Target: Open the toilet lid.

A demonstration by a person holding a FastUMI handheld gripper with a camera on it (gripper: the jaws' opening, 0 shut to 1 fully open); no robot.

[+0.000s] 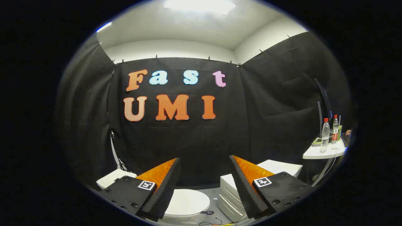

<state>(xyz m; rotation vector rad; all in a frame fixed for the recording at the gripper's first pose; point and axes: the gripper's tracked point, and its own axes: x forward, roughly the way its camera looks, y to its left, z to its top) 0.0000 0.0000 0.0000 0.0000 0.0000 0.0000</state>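
The claw (204, 163) hangs high in the booth with its fingers (166, 185) spread wide apart, nothing between them. Below and just ahead sits the toilet, its white lid (187, 202) lying flat and closed. A white drawer unit (229, 194) stands beside it. Off to the right, a small white desk (325, 153) carries two bottles (325, 135).

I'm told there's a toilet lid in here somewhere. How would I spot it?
Start at the black cloth wall and drop to the floor below it. The toilet lid lies there shut, low between the open gripper's fingers, left of a white drawer cabinet. It is the round, smooth white oval; its neighbour is boxy.
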